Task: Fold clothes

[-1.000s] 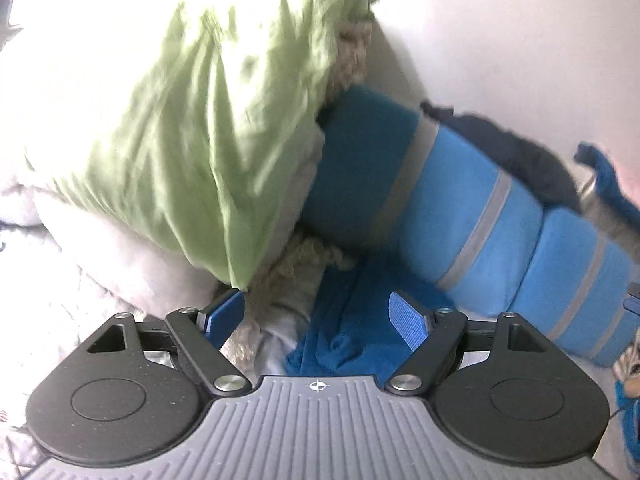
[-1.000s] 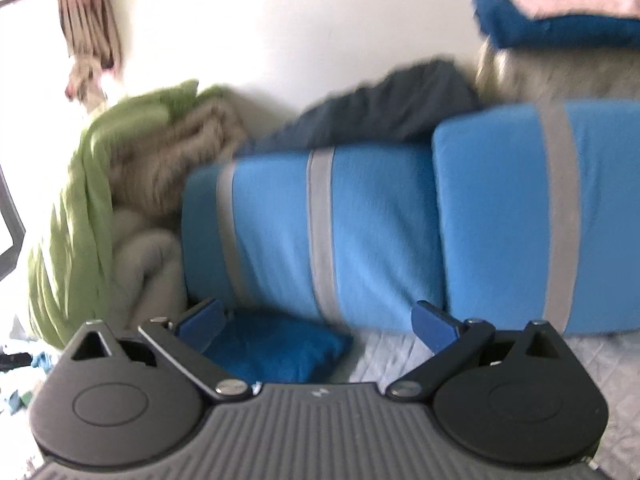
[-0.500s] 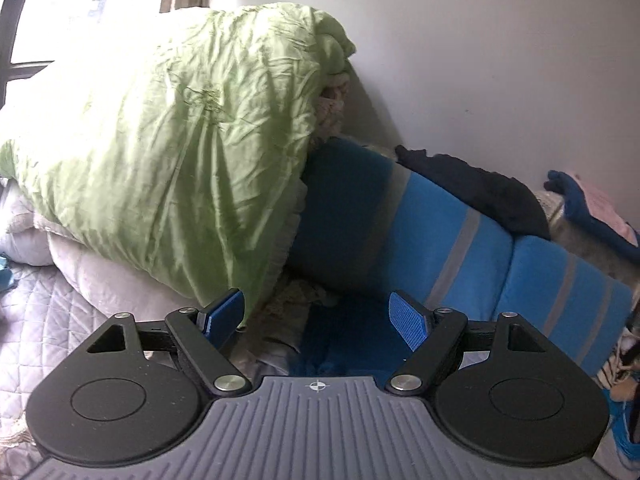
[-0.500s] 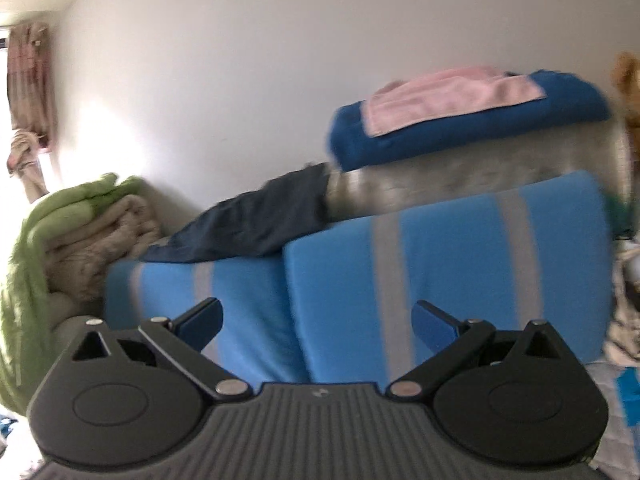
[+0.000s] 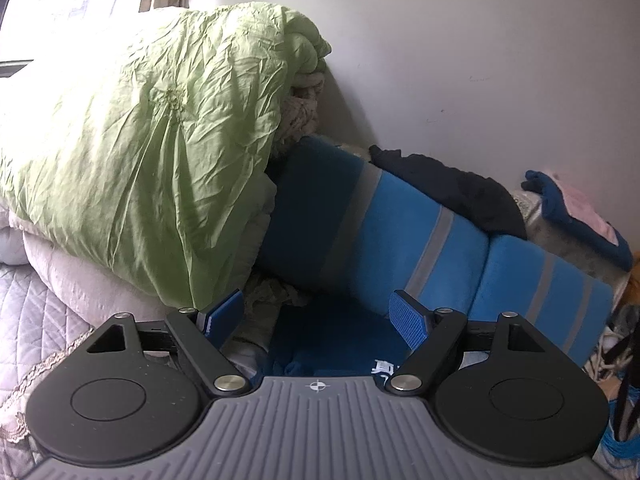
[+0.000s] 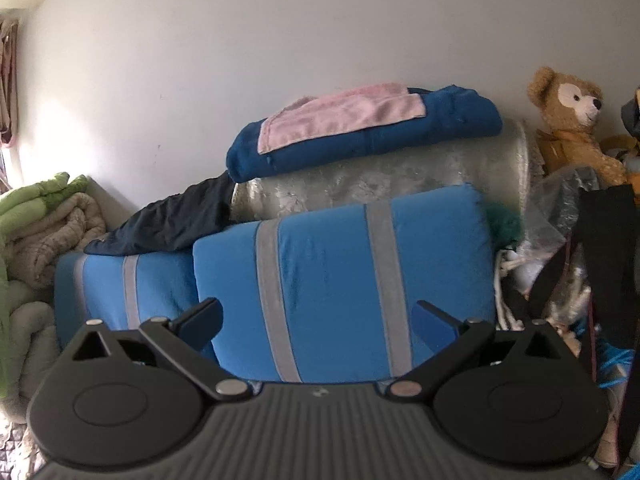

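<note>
Both views have risen off the bedding since earlier. Left wrist: left gripper is hanging wide, empty, above blue garment at 6 o'clock; green quilt at 10. Right wrist: right gripper is gaping wide, empty, facing striped blue cushion; folded blue garment at 12.
</note>
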A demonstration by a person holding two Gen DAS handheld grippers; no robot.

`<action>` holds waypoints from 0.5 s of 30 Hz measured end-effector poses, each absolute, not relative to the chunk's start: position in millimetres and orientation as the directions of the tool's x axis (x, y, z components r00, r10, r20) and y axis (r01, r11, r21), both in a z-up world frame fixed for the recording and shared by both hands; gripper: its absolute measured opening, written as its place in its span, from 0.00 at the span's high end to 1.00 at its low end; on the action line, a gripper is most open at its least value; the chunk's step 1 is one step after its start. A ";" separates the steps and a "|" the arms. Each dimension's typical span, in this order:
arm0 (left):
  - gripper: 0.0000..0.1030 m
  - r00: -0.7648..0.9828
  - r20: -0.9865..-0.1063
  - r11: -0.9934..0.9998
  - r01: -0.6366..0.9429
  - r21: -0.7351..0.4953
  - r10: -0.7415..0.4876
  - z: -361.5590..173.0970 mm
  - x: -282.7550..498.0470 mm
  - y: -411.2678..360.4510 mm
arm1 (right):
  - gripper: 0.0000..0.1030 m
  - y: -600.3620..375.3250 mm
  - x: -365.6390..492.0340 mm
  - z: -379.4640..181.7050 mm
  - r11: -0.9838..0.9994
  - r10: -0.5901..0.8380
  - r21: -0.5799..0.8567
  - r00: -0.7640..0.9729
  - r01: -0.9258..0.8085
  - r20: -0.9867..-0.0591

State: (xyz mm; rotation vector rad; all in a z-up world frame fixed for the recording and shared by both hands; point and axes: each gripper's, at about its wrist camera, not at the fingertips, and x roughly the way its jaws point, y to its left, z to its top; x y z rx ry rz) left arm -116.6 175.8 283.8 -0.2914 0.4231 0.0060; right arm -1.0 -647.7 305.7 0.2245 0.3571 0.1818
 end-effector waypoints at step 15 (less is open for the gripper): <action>0.22 0.850 -0.506 0.964 0.006 -0.266 -0.145 241.3 -134.0 150.6 | 0.00 -715.2 -84.6 276.5 0.976 0.213 0.132 0.874 -0.173 -0.436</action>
